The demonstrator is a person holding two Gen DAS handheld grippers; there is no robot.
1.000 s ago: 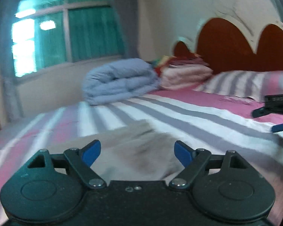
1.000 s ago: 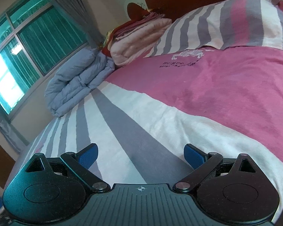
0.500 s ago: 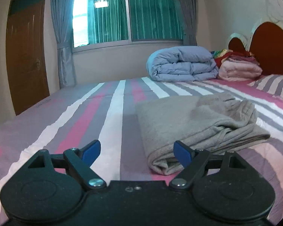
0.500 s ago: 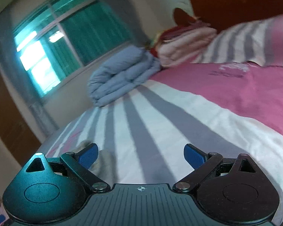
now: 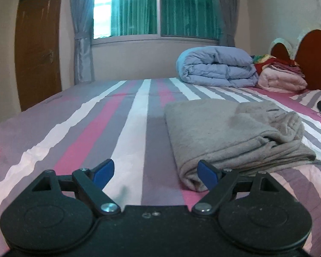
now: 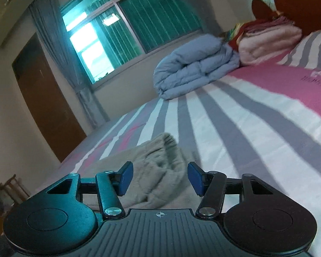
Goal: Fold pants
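**Folded pants on the bed, both jaws empty**

My left gripper point(image 5: 155, 174) has its jaws wide, gripping nothing. My right gripper point(image 6: 158, 178) is closing its jaws, nothing pressed between them. The grey folded pants point(image 5: 231, 137) lie on the striped bed point(image 5: 96, 132), long axis running near to far.

The folded pants point(image 5: 231, 137) lay on the bed point(image 5: 109, 128), ahead and to the right of the left gripper point(image 5: 155, 172), whose right fingertip stood just before their near fold. Behind them, at the bed's far edge under the window point(image 5: 156, 8), sat a rolled duvet point(image 5: 216, 68), with a stack of blankets point(image 5: 282, 79) touching its right side, before the headboard point(image 5: 314, 64). A door point(image 5: 38, 51) stood on the wall to the left of the window
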